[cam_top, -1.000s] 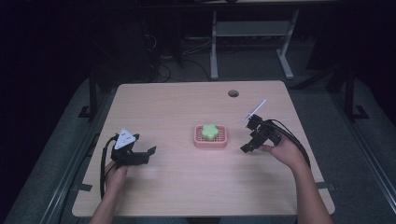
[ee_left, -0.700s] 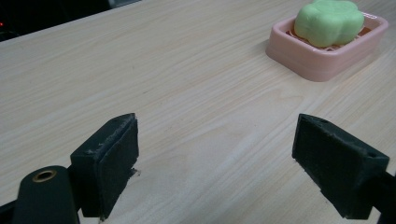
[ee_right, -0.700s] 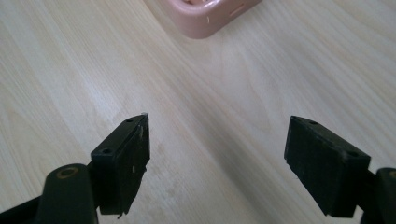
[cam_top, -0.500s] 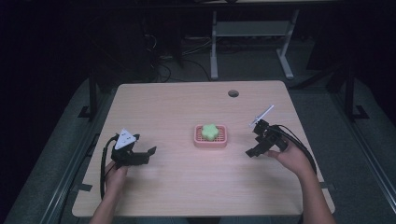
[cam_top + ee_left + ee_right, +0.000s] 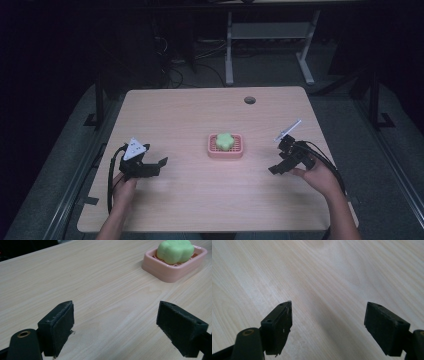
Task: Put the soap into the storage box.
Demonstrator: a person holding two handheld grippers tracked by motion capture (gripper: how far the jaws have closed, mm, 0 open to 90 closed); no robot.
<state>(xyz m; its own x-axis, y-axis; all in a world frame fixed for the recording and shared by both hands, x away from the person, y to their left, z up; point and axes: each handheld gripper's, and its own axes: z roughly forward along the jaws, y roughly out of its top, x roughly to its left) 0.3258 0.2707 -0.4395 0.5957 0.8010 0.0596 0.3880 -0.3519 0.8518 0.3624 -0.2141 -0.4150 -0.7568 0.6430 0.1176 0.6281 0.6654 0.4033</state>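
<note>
- Left tool (image 5: 161, 162): jaws spread wide, nothing between them, low over the desk (image 5: 190, 120), aimed toward the soap dish (image 5: 226, 146).
- Right tool (image 5: 274, 170): jaws also spread, empty, bare wood beneath.
- Green flower-shaped soap (image 5: 225, 140) sits in the pink dish at mid-desk, between both tools, apart from each.
- Judgement: nothing grasped yet; the soap rests untouched. Approach, grip and any lift are left to do.
</note>
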